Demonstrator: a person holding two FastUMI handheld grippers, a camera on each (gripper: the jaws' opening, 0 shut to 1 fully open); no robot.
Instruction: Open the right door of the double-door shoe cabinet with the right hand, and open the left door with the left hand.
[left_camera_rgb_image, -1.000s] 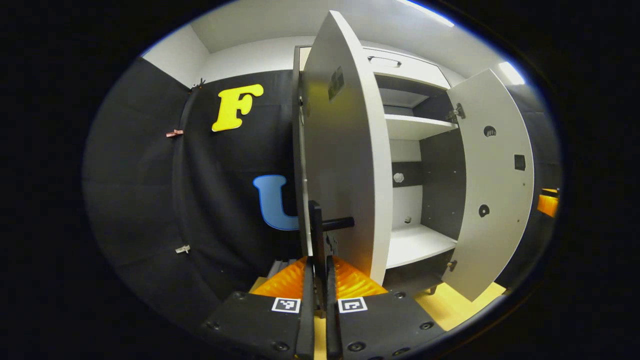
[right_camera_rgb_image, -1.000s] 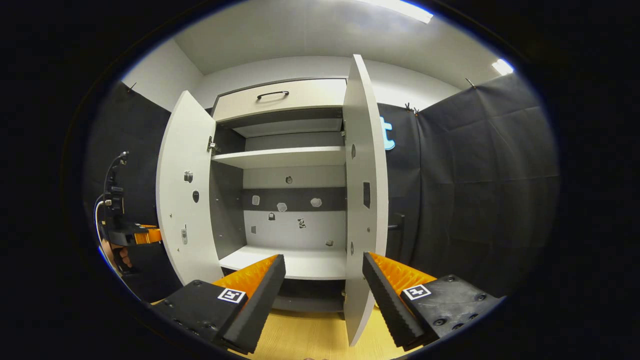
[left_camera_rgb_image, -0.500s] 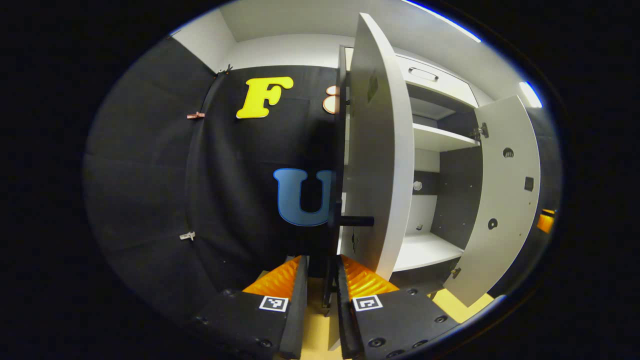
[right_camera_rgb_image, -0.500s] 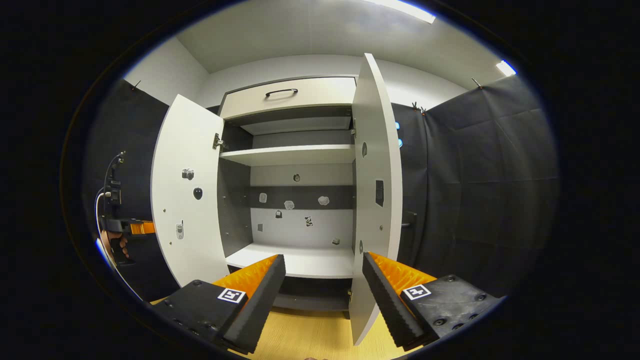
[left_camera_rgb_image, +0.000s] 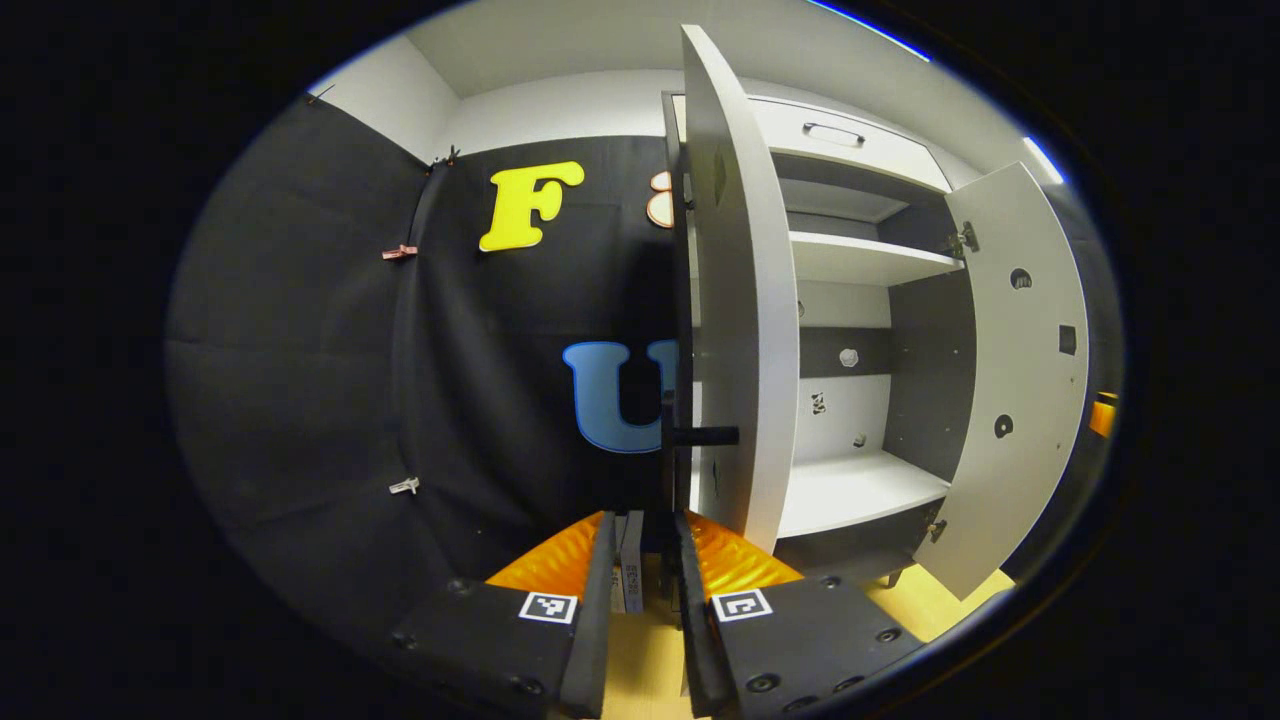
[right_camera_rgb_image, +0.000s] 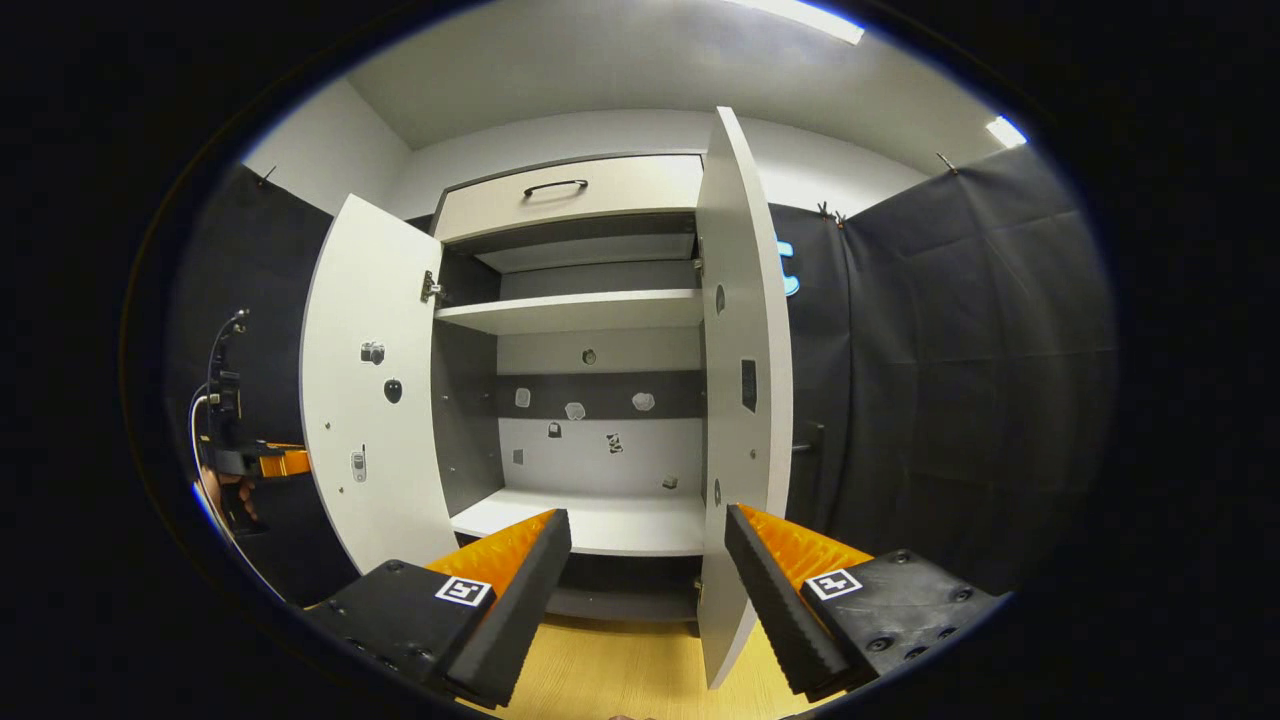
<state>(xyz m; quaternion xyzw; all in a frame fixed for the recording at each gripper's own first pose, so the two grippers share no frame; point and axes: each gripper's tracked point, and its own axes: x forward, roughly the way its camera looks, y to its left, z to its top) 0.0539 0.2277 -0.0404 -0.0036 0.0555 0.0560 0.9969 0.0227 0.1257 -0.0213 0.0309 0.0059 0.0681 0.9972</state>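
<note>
Left gripper (left_camera_rgb_image: 645, 560): my fingers sit narrowly parted either side of the left door's handle (left_camera_rgb_image: 668, 440), not pinching it.
Right gripper (right_camera_rgb_image: 648, 560): spread wide, empty, facing the cabinet.
Left door (left_camera_rgb_image: 745, 300): swung open.
Right door (right_camera_rgb_image: 745, 330): open.
Risk: my withdrawing fingers could snag the handle.
</note>
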